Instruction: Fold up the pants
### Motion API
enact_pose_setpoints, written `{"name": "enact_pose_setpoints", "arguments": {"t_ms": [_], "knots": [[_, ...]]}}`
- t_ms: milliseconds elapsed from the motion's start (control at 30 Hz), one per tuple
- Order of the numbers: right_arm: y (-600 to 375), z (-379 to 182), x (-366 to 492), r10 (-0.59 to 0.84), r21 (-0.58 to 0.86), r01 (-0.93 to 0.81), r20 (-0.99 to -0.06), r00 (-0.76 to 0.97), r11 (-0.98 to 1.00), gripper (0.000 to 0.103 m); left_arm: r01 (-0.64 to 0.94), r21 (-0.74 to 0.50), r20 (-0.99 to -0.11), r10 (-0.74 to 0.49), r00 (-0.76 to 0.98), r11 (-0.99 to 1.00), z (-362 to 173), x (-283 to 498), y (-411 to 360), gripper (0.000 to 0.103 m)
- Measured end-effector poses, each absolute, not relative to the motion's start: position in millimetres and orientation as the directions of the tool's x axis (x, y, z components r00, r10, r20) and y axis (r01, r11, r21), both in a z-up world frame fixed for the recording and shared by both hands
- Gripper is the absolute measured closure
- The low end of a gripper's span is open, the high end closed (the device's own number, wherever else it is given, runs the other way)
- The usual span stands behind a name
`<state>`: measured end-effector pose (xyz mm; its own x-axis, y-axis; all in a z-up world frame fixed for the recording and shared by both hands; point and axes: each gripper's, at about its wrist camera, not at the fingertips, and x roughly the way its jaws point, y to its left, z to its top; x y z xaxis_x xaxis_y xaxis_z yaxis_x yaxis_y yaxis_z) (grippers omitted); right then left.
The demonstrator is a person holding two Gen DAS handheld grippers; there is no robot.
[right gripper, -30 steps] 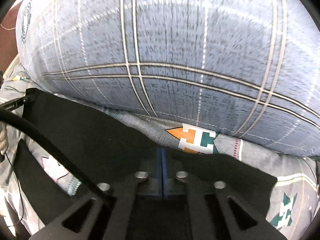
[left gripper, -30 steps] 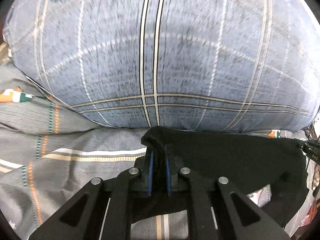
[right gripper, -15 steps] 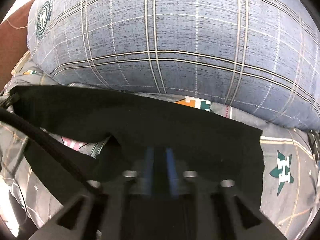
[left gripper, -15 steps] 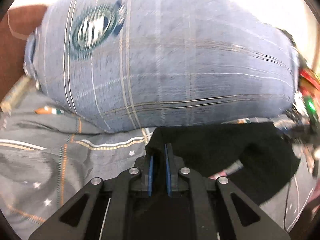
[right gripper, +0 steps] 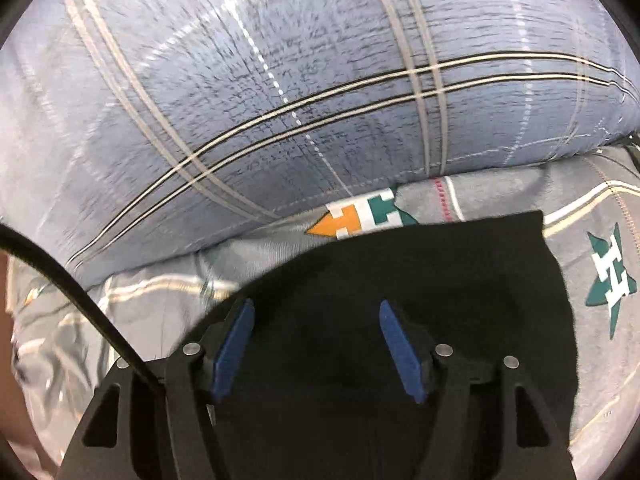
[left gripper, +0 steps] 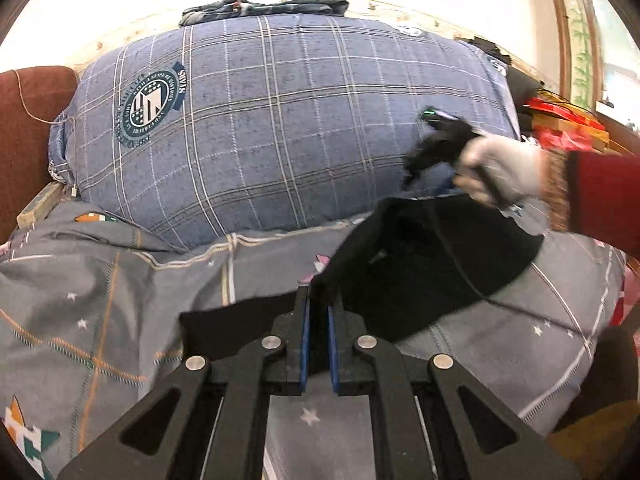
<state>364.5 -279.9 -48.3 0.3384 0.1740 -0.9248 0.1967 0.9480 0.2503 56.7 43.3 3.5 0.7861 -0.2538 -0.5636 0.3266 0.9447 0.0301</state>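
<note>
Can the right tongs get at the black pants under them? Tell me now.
Probably yes: the right tongs hang right over the black pants, their jaws opening, nothing between. The left tongs grip another edge.

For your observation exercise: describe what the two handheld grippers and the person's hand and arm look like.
Both the left gripper and right gripper are black angular linkages with silver rivets and blue pads. A black cable runs beside the right gripper. The hand wears a pale grey glove, with a dark red sleeve and a brownish cuff.

Blurred gloved hand; pants cut off below.
</note>
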Motion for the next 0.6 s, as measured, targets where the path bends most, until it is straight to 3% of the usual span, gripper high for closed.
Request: {"name": "enact_pose_setpoints", "arguments": {"t_ms": [100,267,400,500,567,600], "knots": [[-264,-57,390,0.103,0.185,0.251,-0.945,0.309,0.950,0.033,0.337,0.044,-0.549,-0.259,0.794,0.941,4,43,43,0.102],[-243,-90,423,-0.094,-0.036,0.327,-0.982,0.163,0.944,0.034,0.331,0.041,-0.534,-0.259,0.804,0.943,9,31,54,0.102],[-233,-98,423,-0.170,-0.106,0.321,-0.969,0.179,0.941,0.096,0.297,0.016,-0.557,-0.238,0.796,0.955,4,39,68,0.102],[-233,-85,412,-0.146,-0.064,0.328,-0.962,0.231,0.943,0.097,0.287,-0.052,-0.604,-0.259,0.754,0.957,-10,50,78,0.100],[-235,-72,401,-0.127,-0.035,0.313,-0.953,0.276,0.949,0.098,0.281,-0.079,-0.636,-0.266,0.725,0.956,-22,56,78,0.089],[-235,-67,396,-0.118,-0.024,0.307,-0.949,0.292,0.951,0.098,0.285,-0.091,-0.647,-0.274,0.711,0.954,-28,58,77,0.074]]}}
